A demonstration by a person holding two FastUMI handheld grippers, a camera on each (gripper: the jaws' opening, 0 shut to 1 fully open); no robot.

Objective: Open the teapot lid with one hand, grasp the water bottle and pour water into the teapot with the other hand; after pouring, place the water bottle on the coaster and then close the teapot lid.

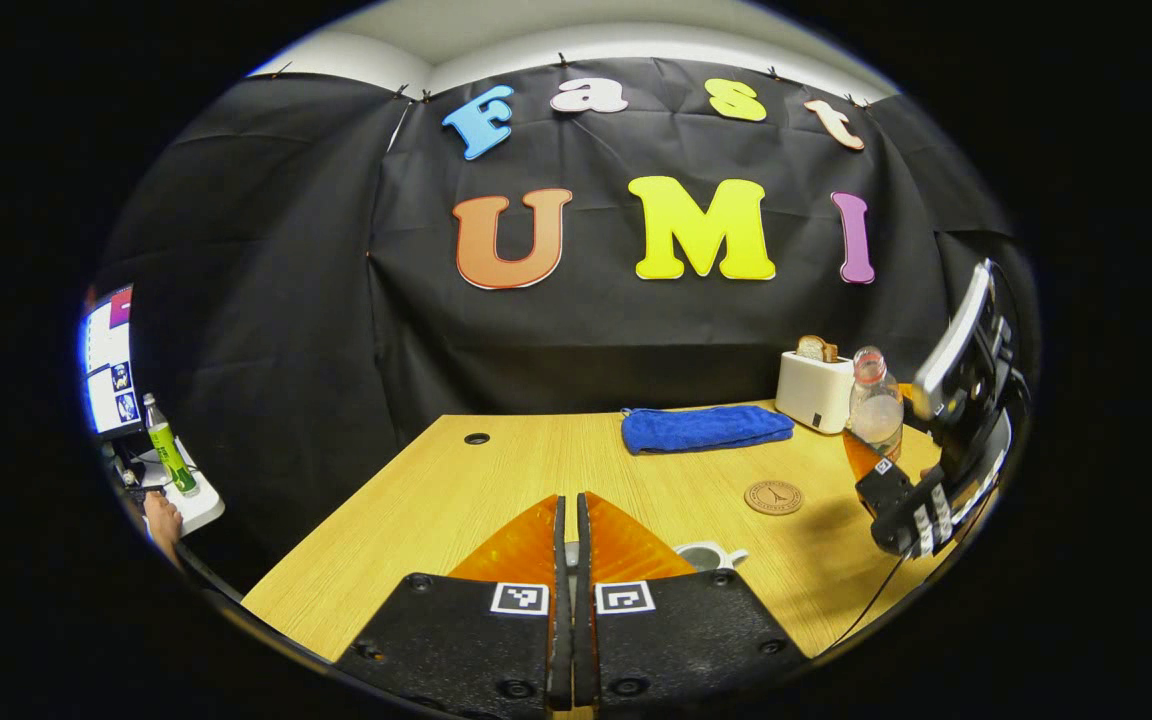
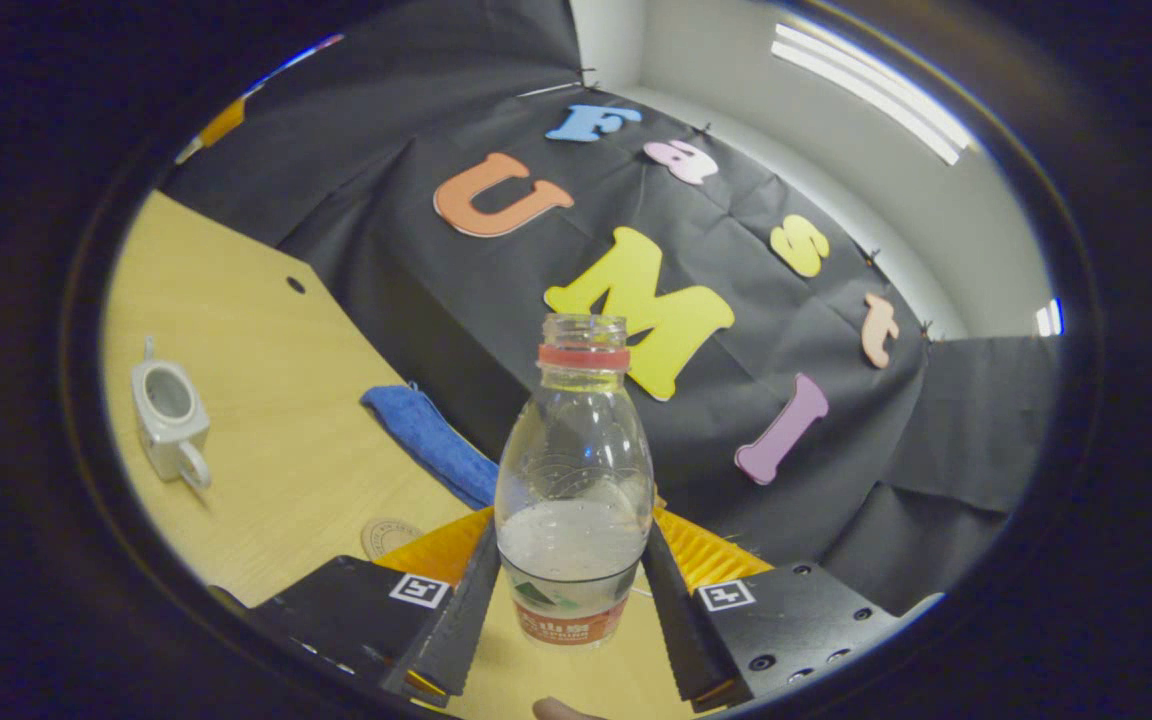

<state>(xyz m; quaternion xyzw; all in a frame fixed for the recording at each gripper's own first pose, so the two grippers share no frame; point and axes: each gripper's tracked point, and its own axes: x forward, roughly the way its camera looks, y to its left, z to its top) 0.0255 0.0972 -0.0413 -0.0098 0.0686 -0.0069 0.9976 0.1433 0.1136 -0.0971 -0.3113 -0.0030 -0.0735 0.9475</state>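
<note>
Bottle [image 2: 573, 500] is held upright in the right gripper [image 2: 570, 585], both fingers pressed on its lower body at the label band. It is uncapped and roughly a third full, so it is judged light, with a thin, clear plastic wall that will likely dent if squeezed harder, and smooth enough to slip when tilted. Hold at the label band looks sound; a grip nearer the shoulder would be less stable.

Teapot [image 2: 169, 410] sits on the counter [image 2: 266, 440], well left of the bottle in the right gripper view, its top open and its handle toward the camera. It looks like glazed ceramic: stiff, slick, chippable.

Coaster [image 1: 773, 497] lies flat near the teapot [image 1: 708, 556], between it and the blue towel [image 1: 706, 428].

Left gripper [image 1: 567, 545] is closed over the teapot; whether the lid is pinched cannot be told.
</note>
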